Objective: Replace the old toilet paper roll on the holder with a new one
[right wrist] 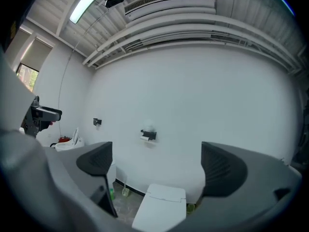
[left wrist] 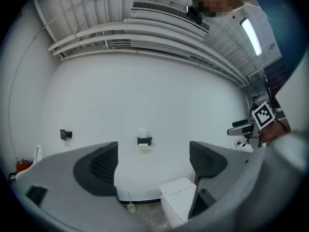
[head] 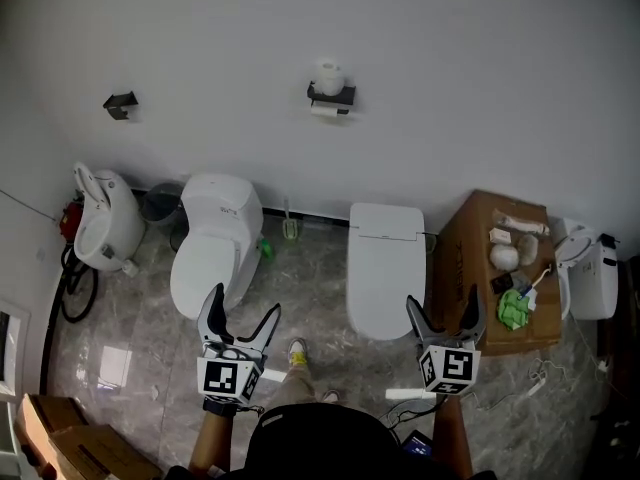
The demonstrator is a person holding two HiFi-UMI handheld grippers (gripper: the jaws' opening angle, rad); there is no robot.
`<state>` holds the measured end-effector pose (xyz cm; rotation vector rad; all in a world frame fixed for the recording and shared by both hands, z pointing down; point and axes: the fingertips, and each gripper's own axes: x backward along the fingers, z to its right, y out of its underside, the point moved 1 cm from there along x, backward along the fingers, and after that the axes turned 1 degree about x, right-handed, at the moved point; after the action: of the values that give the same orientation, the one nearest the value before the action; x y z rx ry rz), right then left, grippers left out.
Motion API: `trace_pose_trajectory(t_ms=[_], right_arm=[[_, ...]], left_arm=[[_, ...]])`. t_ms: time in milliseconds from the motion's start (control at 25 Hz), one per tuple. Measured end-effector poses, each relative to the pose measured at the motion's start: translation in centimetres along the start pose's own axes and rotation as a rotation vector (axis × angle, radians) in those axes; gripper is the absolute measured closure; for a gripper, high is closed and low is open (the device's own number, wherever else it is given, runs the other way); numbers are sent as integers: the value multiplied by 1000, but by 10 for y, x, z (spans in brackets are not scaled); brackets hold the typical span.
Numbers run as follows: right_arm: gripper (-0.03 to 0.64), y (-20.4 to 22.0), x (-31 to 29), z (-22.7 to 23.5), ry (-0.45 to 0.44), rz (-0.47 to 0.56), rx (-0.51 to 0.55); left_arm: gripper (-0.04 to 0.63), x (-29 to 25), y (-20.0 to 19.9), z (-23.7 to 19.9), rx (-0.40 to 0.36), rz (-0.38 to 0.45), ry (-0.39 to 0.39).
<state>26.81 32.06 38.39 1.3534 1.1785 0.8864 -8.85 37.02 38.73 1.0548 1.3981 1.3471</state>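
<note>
1. Standing on a grey marbled floor (head: 320, 283) that shines with reflected light, the person faces a plain white wall (head: 470, 78) with a dark skirting strip along its foot.
2. The dark holder (head: 331, 97) is fixed to that wall, well above the fixtures. A white upright roll (head: 329, 71) sits on top of it, and a pale lower roll (head: 324, 111) lies across it underneath (which is old and which new cannot be told).
3. A second small dark bracket (head: 120, 102) is on the wall further left, bare.
4. Three white toilets line the wall: a left toilet (head: 213, 243), a square-lidded toilet (head: 385, 263) with its lid shut, and a tilted one (head: 105, 223) in the far-left corner beside a red object (head: 69, 218).
5. A toilet brush (head: 290, 227) stands on the floor between the two middle toilets.
6. A brown box (head: 470, 243) stands right of the square-lidded toilet, carrying a round white thing (head: 504, 257) and something green (head: 515, 310) (too small to name).
7. The left gripper (head: 243, 303) is held low, well away from the wall. Its jaws are spread wide with nothing between them.
8. The right gripper (head: 445, 300) is level with it, its jaws just as wide and holding nothing.
9. Overhead, both gripper views show a ribbed white ceiling with long ducts and a strip light (right wrist: 82, 7).
</note>
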Motion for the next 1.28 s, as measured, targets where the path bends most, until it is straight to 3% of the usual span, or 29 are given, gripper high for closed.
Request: trace_pose_trajectory(t_ms=[160, 320, 440, 640, 920, 1080, 1280], right_arm=[[51, -15, -41, 8, 54, 7, -8], [51, -34, -80, -3, 85, 14, 44], [51, -47, -103, -1, 127, 11, 68], [51, -63, -137, -11, 163, 7, 100], [52, -48, -188, -29, 144, -56, 137], [51, -45, -225, -23, 144, -56, 137], [51, -40, -285, -12, 143, -36, 125]], left_arm=[[138, -46, -23, -23, -16, 63, 32], [138, -78, -25, -57, -22, 72, 68], [138, -94, -32, -87, -29, 99, 48], [138, -122, -32, -134, 24, 122, 47], [138, -163, 1, -154, 35, -5, 82], [138, -198, -14, -164, 47, 79, 61], [138, -261, -13, -174, 15, 77, 76]])
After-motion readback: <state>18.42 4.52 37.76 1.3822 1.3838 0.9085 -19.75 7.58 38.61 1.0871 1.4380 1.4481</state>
